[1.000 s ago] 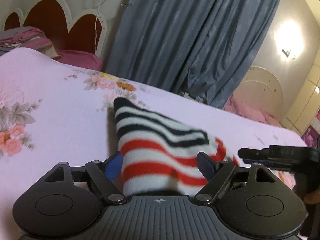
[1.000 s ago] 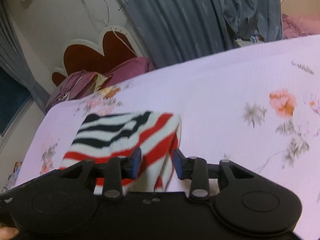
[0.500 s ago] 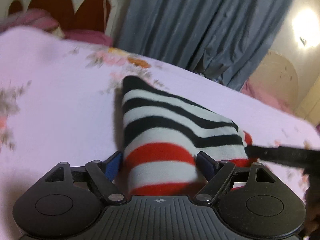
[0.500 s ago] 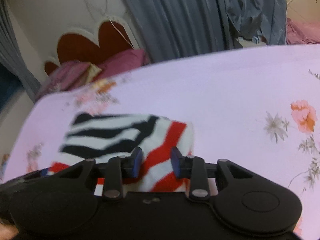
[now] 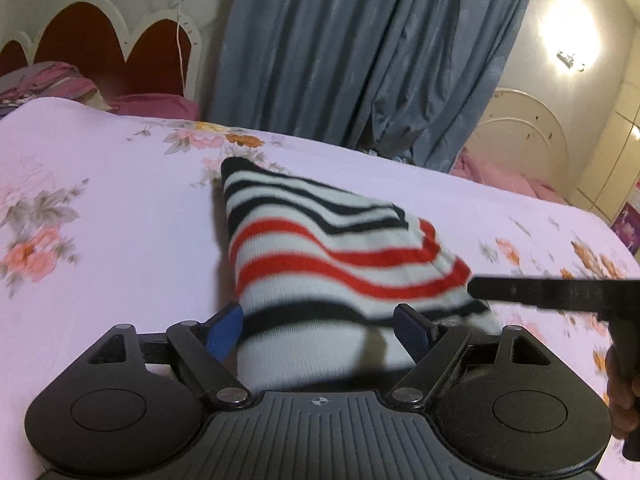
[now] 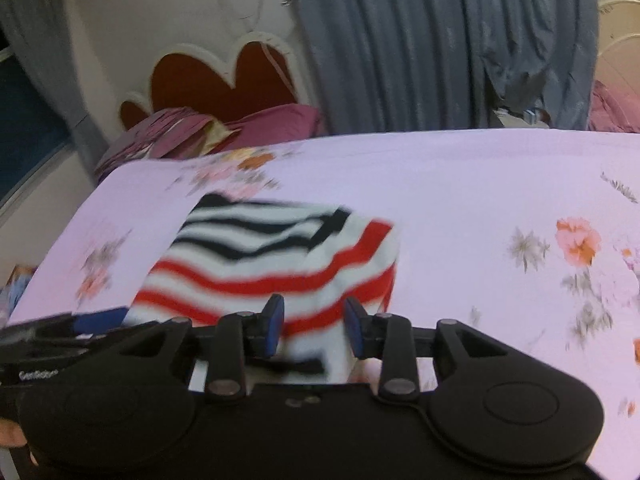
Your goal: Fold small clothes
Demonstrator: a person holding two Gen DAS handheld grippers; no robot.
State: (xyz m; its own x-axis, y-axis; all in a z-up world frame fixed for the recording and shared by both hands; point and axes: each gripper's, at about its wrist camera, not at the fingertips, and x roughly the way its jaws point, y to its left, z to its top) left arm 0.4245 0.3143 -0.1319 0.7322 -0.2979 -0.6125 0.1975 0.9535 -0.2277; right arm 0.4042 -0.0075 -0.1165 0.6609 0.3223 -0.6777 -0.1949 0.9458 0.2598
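A folded garment with red, black and white stripes [image 5: 320, 248] is raised off the floral bed sheet [image 5: 100, 200], its far corner pointing away. Its near end fills the wide gap of my left gripper [image 5: 318, 328], and both blue pads touch it. In the right wrist view the same garment [image 6: 272, 264] is blurred. A narrower part of it sits between the pads of my right gripper [image 6: 315, 322], whose jaws are opening while the cloth still spans them. The right gripper [image 5: 552, 290] reaches in from the right of the left view. The left gripper [image 6: 60, 332] shows at the right view's left edge.
The pink flowered sheet [image 6: 480, 200] stretches wide to the right and behind the garment. Magenta pillows [image 5: 152, 106] and a red and white headboard [image 5: 100, 48] stand at the bed's far left. Grey-blue curtains [image 5: 360, 60] hang behind. A hand [image 5: 620, 392] grips the right tool.
Both grippers swung the garment across the bed and back together. The right jaws narrowed on the cloth, then widened a little. The left jaws kept the same width.
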